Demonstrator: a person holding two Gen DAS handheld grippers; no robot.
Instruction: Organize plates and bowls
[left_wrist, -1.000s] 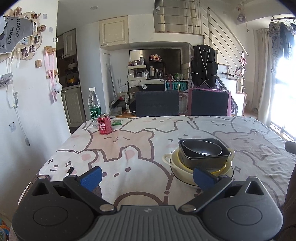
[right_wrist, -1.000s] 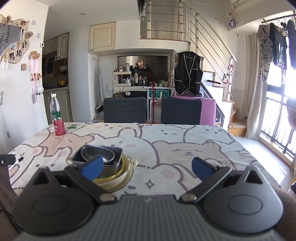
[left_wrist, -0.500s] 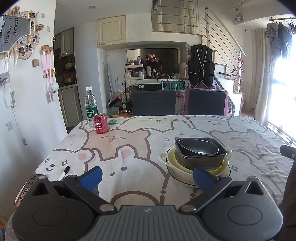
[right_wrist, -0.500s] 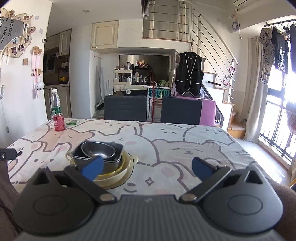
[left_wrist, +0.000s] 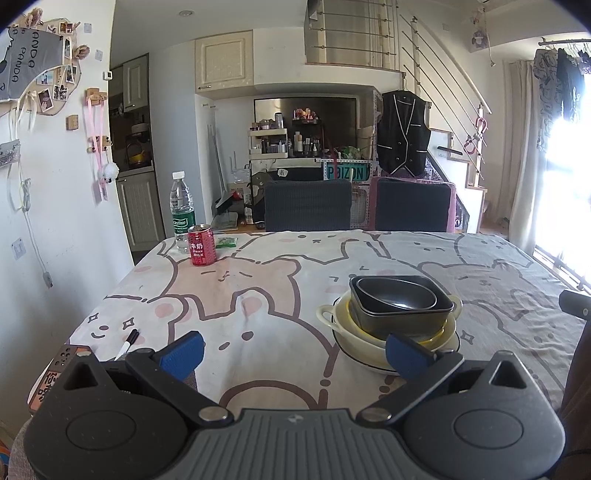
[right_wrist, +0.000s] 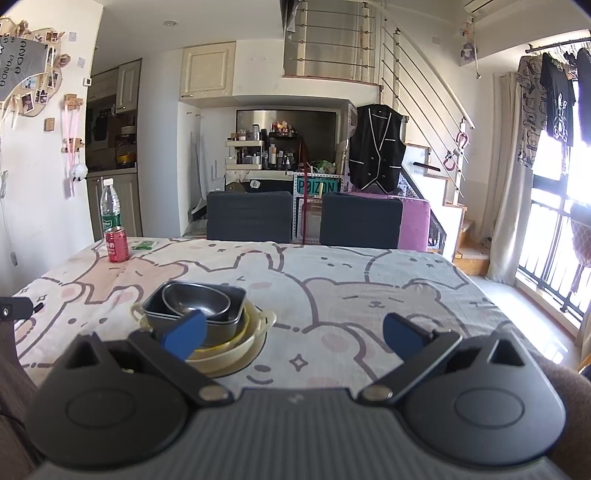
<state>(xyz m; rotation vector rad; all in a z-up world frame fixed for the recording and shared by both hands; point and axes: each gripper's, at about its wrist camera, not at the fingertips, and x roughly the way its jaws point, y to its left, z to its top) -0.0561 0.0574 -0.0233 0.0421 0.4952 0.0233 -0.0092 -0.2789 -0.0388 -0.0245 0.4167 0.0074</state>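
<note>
Both your grippers gape, holding nothing. The stack of bowls (left_wrist: 397, 314) sits on the tabletop (left_wrist: 258, 295), ahead-right of the left gripper (left_wrist: 293, 352), ahead-left of the right gripper (right_wrist: 293, 332).

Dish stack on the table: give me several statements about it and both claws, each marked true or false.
1. The oval metal bowl sits on top, inside the dark square pan. True.
2. The left claw is shut on the pan. False: its jaws stand wide apart, holding nothing.
3. The cream dish with side handles rests on a black-rimmed plate. True.
4. The red can is tipped over beside the stack. False: it stands upright at the far left, near the water bottle.
5. The right claw is open and empty. True.
</note>
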